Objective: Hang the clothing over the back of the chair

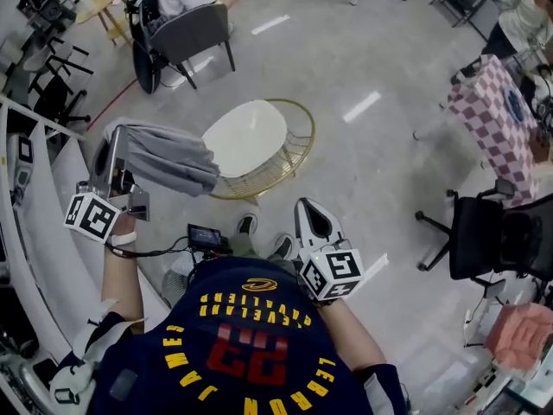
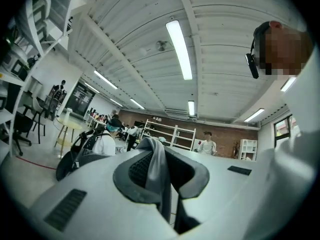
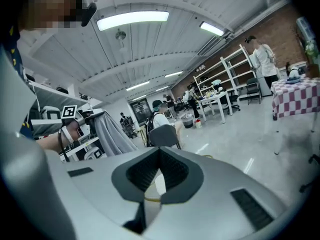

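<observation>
My left gripper (image 1: 114,164) is shut on a grey garment (image 1: 168,158), which hangs from the jaws at the left, beside the chair and apart from it. In the left gripper view a fold of the garment (image 2: 159,171) is pinched between the dark pads of the left gripper (image 2: 155,156). The chair (image 1: 298,150) has a round white seat and a gold wire frame, and it stands on the floor ahead of me. My right gripper (image 1: 311,210) hangs near the chair's front, shut with nothing in it. The right gripper (image 3: 159,154) points over the chair, with the garment (image 3: 109,133) at its left.
White shelving (image 1: 34,206) runs along my left. A person sits on a grey office chair (image 1: 194,28) farther back. At the right stand a black office chair (image 1: 488,236) and a table with a checked cloth (image 1: 501,119). My feet are just short of the gold chair.
</observation>
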`<state>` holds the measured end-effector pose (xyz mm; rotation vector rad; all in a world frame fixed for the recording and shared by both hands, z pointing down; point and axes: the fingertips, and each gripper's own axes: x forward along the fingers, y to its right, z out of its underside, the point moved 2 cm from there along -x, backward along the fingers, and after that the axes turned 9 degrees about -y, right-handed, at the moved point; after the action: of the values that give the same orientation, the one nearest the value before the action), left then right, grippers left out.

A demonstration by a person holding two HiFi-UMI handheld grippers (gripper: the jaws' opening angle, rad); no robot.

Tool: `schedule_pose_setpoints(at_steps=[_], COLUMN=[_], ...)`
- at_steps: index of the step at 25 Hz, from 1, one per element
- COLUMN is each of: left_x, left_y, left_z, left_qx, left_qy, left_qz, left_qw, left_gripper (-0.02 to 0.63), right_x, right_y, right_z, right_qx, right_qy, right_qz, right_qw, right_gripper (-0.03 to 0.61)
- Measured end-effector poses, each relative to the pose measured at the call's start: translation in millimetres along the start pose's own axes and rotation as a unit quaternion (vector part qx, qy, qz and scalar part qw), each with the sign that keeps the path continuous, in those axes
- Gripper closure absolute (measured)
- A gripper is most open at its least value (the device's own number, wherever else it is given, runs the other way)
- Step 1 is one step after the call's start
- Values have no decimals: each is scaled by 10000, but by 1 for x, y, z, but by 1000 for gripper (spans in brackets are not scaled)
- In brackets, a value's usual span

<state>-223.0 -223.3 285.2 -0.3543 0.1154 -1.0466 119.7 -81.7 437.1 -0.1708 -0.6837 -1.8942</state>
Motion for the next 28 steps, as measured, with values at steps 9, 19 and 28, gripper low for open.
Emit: schedule_pose_setpoints(at_steps=[9, 19, 28], left_x=[130, 215, 226], left_y=[-26, -17, 47], left_z=[77, 217, 278], left_qx=[163, 499, 826], left_qy=[-1049, -2829, -3331], left_qz=[736, 1641, 2464], left_qw=[9916, 9437, 9064], left_gripper=[578, 578, 577], right_x=[-10, -12, -14], right_y=[25, 21, 24], right_z=[-6, 2, 26], right_qx=[464, 709, 1090], right_qy=[207, 89, 163], right_qz=[1099, 1946, 2300], right_qw=[9926, 9783, 9669], right_gripper=[571, 571, 571])
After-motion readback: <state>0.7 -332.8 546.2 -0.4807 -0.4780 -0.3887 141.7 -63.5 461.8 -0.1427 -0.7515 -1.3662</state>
